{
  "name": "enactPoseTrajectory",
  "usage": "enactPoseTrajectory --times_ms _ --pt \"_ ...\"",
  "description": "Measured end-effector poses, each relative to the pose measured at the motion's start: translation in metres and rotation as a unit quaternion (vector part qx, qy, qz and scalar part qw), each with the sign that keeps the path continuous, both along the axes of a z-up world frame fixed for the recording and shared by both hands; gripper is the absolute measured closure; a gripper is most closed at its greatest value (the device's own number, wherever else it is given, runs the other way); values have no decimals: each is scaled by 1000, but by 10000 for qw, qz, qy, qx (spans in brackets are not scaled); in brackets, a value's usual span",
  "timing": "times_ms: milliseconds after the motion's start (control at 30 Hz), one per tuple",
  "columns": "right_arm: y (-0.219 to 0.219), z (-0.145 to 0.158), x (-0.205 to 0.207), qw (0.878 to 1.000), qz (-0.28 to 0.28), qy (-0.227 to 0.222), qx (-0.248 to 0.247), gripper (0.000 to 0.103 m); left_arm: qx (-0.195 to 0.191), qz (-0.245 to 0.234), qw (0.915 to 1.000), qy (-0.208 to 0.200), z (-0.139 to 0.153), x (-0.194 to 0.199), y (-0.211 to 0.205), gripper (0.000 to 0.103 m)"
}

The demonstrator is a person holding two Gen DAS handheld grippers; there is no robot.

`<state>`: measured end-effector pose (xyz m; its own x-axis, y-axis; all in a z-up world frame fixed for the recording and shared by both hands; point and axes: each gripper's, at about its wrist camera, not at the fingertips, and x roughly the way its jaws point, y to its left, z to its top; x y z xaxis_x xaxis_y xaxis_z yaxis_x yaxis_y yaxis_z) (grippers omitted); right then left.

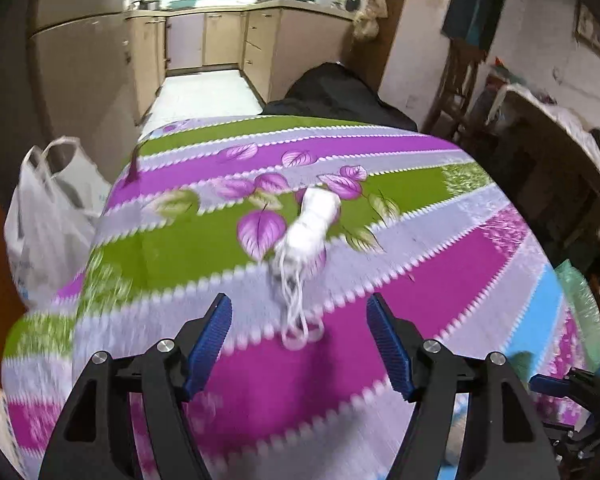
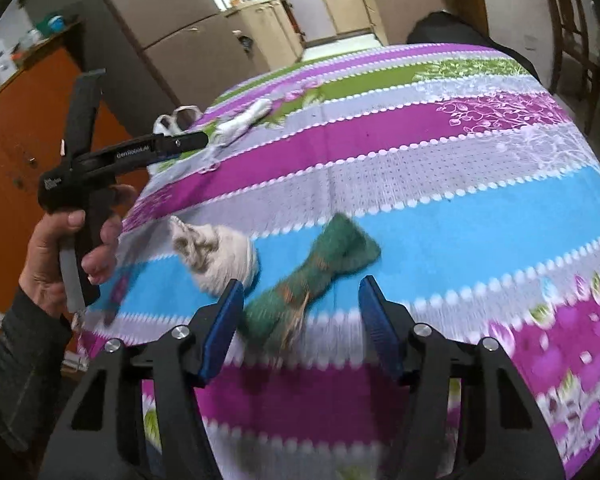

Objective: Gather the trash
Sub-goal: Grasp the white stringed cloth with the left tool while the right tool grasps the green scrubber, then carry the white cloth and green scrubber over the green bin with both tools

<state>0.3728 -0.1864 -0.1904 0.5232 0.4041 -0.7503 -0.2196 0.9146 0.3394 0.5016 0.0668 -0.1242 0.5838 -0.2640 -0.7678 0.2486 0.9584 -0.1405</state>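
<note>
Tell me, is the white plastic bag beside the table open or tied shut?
Open. In the left wrist view the white plastic bag stands beside the table with both handles up and apart, its mouth gaping.

1. A striped floral cloth point(image 1: 380, 264) in purple, green, grey and blue covers the counter across the middle of both views.
2. Beige kitchen cabinets point(image 1: 224, 40) line the top centre of the left view.
3. An orange wooden cupboard point(image 2: 20, 128) stands at the left edge of the right view.
4. A dark wooden chair point(image 2: 576, 32) sits at the upper right there.
</note>
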Motion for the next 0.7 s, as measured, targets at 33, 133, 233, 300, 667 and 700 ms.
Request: enactPoseTrajectory --times_ms 33,133,233,300,667,700 --pt "3 -1 5 10000 -15 -21 -39 45 34 -101 9999 52 -3 8 -3 33" --pt "10 0 13 9997 -22 -77 -238 47 358 -300 9988 122 -15 32 -19 33" --pt "14 0 11 9982 72 -178 -565 59 635 -292 9975 120 -27 49 -27 39" --pt "14 0 7 9976 99 -227 -644 67 745 -240 9969 32 -28 52 -28 49" --pt "2 12 -15 9960 66 -648 -606 88 881 5 9950 -468 -13 17 -27 74" --pt "1 13 -16 9961 55 -640 -600 88 839 58 9951 -528 -9 10 -24 74"
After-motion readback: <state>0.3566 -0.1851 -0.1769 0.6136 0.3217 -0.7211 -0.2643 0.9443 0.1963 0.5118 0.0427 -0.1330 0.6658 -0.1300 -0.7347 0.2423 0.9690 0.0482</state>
